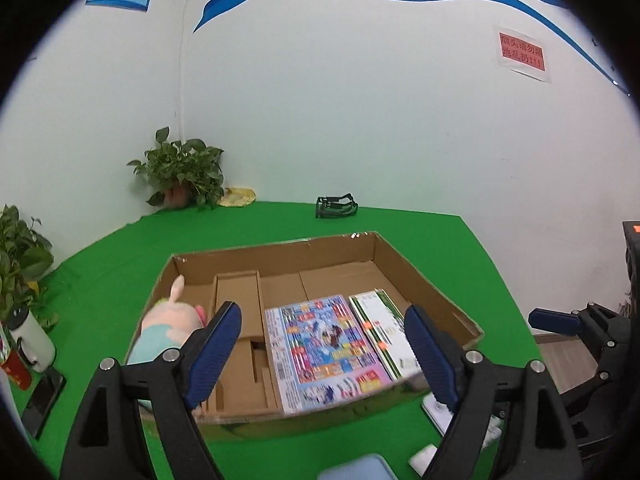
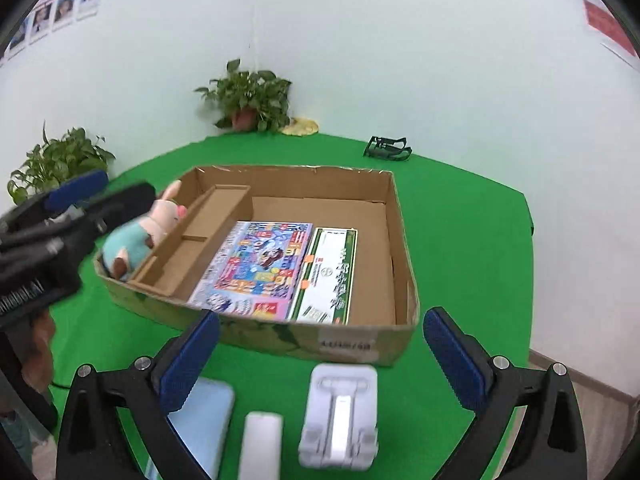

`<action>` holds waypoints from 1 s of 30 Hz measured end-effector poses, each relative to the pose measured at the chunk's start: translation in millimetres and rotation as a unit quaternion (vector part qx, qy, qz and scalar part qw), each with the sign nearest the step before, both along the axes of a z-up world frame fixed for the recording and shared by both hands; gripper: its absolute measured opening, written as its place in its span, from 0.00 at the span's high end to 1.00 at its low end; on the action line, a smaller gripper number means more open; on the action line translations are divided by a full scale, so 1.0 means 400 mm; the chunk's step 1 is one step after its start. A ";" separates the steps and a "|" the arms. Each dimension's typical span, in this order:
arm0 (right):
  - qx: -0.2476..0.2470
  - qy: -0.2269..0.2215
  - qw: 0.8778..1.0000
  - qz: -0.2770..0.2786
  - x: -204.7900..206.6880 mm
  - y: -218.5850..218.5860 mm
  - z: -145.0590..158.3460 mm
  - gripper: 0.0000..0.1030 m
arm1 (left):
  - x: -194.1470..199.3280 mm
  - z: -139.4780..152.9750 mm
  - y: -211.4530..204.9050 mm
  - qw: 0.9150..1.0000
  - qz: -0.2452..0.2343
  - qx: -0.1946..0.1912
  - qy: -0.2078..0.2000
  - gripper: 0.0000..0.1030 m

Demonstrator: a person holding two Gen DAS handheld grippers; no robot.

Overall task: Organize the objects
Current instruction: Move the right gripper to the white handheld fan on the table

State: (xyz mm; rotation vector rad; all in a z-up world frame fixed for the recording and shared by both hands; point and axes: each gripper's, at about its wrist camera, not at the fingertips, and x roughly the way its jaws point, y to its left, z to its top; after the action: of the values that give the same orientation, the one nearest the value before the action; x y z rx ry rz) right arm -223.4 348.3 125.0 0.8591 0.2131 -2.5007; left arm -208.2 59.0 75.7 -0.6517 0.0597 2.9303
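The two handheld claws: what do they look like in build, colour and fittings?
Both match. The left claw and right claw each have a black plastic frame with triangular cut-outs, silver round-headed bolts at the pivots, and two fingers faced with ribbed blue pads. No cables or printed markings show on them. From the right wrist view, the left claw's body appears as a black, blurred block.

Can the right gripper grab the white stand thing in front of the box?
Probably yes. The right gripper is open, and the white stand lies on the green cloth between its fingers with nothing on top.
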 end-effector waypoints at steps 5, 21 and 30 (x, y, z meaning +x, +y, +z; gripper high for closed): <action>0.007 0.009 1.000 0.000 0.105 0.033 0.018 0.00 | 0.081 -0.019 0.009 0.999 -0.011 0.019 -0.030 0.19; 0.022 0.004 1.000 0.004 0.200 0.084 -0.002 0.35 | 0.130 -0.064 0.028 0.994 -0.010 0.056 -0.091 0.19; 0.018 -0.010 1.000 0.008 0.194 0.096 -0.037 0.10 | 0.109 -0.111 0.036 0.983 -0.048 0.087 -0.154 0.65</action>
State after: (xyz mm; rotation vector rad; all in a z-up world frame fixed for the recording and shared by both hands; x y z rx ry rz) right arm -145.7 386.8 110.3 0.8930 0.2584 -2.4787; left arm -164.5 73.4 31.2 -1.0291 -0.1903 2.6688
